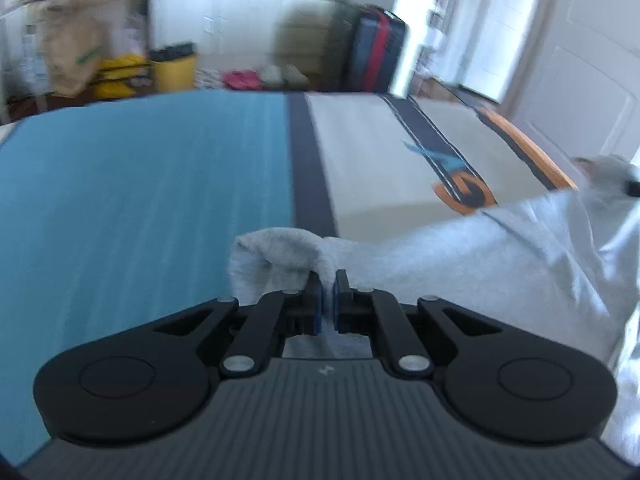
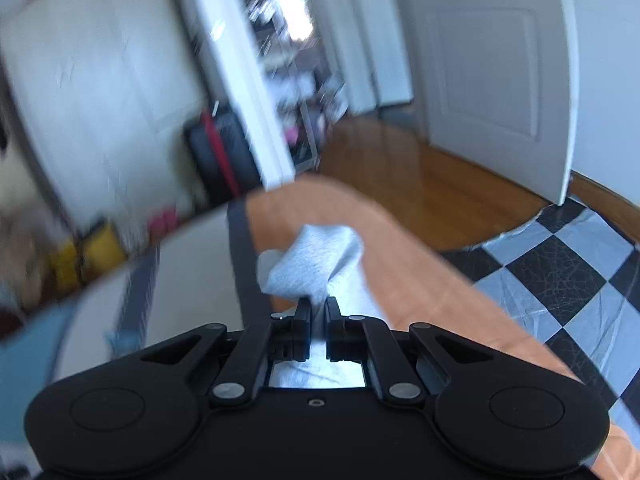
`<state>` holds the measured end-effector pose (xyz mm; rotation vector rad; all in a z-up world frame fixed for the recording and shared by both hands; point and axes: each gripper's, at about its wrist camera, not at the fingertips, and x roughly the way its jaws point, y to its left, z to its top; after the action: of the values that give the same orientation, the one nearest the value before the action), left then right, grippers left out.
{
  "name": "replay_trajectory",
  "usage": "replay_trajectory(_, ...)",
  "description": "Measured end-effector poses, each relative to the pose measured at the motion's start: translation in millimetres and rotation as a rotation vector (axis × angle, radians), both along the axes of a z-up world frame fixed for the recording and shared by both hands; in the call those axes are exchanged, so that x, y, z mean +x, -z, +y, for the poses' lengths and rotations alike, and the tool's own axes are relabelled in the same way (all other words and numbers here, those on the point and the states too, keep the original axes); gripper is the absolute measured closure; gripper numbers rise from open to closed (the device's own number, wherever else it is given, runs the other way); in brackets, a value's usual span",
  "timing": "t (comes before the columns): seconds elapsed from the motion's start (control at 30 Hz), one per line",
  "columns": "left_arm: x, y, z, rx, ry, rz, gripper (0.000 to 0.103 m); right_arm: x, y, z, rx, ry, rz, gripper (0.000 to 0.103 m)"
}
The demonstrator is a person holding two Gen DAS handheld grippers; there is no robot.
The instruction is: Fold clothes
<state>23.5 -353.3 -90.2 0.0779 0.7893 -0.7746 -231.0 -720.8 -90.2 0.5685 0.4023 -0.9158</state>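
Left gripper (image 1: 329,280): jaws nearly together, blue pads pinching a bunched fold of the grey garment (image 1: 500,264). A rounded lump of the cloth pokes up just beyond the fingertips.

Right gripper (image 2: 318,306): jaws narrow, clamped on another bunch of the same grey garment (image 2: 316,264), which stands up past the fingertips in a blunt tuft. In the left wrist view this gripper shows only as a dark tip at the garment's far right corner.

The garment hangs stretched between the two grips, raised over the near edge of the bed cover (image 1: 140,184).

The bed cover serves as landmark: teal panel on its left, dark stripe (image 1: 310,160) down the middle, cream panel to the right with an orange and blue figure, orange border (image 2: 400,248) at the right edge.

Beyond the cover's far edge: yellow bin (image 1: 174,68), brown paper bag (image 1: 72,56), pink slippers (image 1: 242,79), upright dark suitcase (image 1: 376,52) with a red band. All blurred.

Right of the cover: wood floor (image 2: 420,172), black-and-white chequered mat (image 2: 560,264), white panelled door (image 2: 488,76).
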Motion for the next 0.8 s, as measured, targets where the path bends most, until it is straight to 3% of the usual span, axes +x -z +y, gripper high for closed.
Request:
replay_trajectory(0.2,-11.1,-18.3,16.1,-0.025,-0.049,-0.061,0.098,-49.7,-3.0,-8.5,0.005,0.126,-0.045,0.096)
replay_trajectory(0.33,21.0,-5.4,18.1,-0.055,-0.101,0.102,0.098,-51.8,10.1,-15.3,0.014,0.08,-0.073,0.096)
replay_trajectory(0.37,28.8,-1.4,17.9,-0.055,-0.112,0.151,0.097,-51.3,15.5,-16.4,0.03,0.068,-0.074,0.094)
replay_trajectory(0.4,33.7,-0.4,18.8,-0.058,-0.111,0.195,0.097,-51.9,19.2,-15.8,0.05,0.071,-0.075,0.085)
replay_trajectory(0.43,35.2,-2.3,20.3,-0.065,-0.101,0.215,0.097,-51.9,21.4,-14.4,0.072,0.079,-0.075,0.083)
replay_trajectory(0.47,29.1,-10.5,22.7,-0.062,-0.075,0.181,0.095,-51.5,22.0,-12.4,0.09,0.083,-0.077,0.079)
replay_trajectory(0.53,8.8,-31.5,26.8,-0.018,-0.015,0.062,0.082,-51.0,19.3,-7.4,0.121,0.083,-0.078,0.071)
replay_trajectory(0.6,-9.9,-47.6,31.4,0.001,0.042,-0.02,0.061,-52.9,14.1,-3.6,0.152,0.096,-0.072,0.056)
replay_trajectory(0.63,-21.2,-53.7,34.9,-0.008,0.077,-0.04,0.059,-55.1,11.8,-1.0,0.17,0.11,-0.073,0.055)
replay_trajectory(0.8,-73.5,-53.3,45.6,-0.045,0.335,-0.017,0.04,-62.6,23.9,2.4,0.428,0.156,-0.071,0.044)
